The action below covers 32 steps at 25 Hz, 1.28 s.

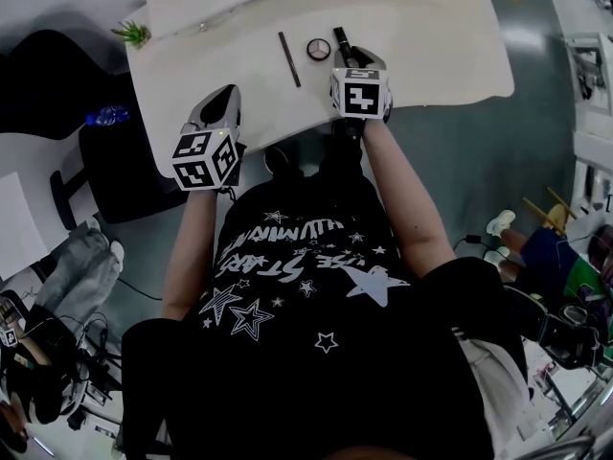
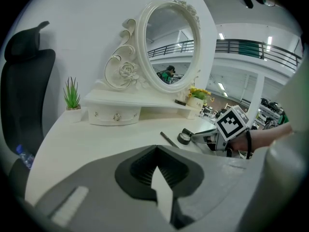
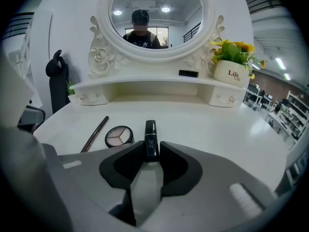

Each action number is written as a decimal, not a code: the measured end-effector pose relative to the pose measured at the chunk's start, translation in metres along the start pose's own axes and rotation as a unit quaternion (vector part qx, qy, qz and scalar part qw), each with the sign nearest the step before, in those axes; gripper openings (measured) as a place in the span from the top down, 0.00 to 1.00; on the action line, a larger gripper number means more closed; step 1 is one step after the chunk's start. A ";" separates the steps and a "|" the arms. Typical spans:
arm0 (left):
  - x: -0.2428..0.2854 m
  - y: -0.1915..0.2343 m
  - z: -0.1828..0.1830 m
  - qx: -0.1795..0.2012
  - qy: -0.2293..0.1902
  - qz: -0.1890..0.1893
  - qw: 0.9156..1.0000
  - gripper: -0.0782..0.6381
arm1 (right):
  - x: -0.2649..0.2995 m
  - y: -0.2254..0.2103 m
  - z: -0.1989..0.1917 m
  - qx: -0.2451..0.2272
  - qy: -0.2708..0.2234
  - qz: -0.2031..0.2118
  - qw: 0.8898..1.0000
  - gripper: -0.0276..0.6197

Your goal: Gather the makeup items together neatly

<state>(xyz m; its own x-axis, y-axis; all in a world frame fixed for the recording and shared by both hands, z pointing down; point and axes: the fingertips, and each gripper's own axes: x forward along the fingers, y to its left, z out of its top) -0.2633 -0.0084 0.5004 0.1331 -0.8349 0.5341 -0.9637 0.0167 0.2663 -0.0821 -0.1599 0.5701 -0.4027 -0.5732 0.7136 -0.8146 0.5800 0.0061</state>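
**Parking the last makeup item next to the other two**

Nearest the person, the left gripper (image 1: 228, 96) hangs over the near edge of the white table (image 1: 441, 60), jaws together with nothing between them, well apart from the makeup. The right gripper (image 1: 351, 58) is further in, jaws clamped on the lower end of a black tube (image 3: 150, 138), which points away toward the mirror. Can't tell whether the tube is down on the tabletop or just above it.

Just left of the tube lies a round compact (image 3: 119, 136), open-faced, near but not touching. Left of that lies a thin pencil (image 3: 94, 134), slanted, close beside the compact. So all three items sit in one loose row mid-table.

Behind them are the vanity shelf, the oval mirror (image 3: 154, 13) and a flower pot (image 3: 233, 67) on the shelf's right end.

Progress, as a judgement: nearly done. The grouping is there. Left to do: release the tube, and maybe square up the slanted pencil so the three lie parallel.
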 end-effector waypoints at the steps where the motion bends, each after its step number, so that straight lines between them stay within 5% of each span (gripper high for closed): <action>1: 0.000 0.000 0.001 0.000 -0.001 0.000 1.000 0.89 | 0.000 -0.001 0.000 0.003 0.001 -0.002 1.000 0.76; 19: 0.018 -0.020 0.041 -0.006 -0.043 0.013 0.999 0.89 | -0.014 -0.027 0.067 -0.008 -0.047 0.041 0.998 0.40; 32: 0.041 -0.039 0.060 -0.027 -0.066 0.058 0.996 0.89 | 0.009 -0.088 0.153 0.020 -0.100 0.044 0.994 0.36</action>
<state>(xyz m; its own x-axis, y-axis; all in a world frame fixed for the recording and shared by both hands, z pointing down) -0.2339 -0.0767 0.4639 -0.0136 -0.8902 0.4554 -0.9564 0.1445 0.2539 -0.0783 -0.3045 0.4692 -0.5447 -0.6273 0.5566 -0.7871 0.6115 -0.0811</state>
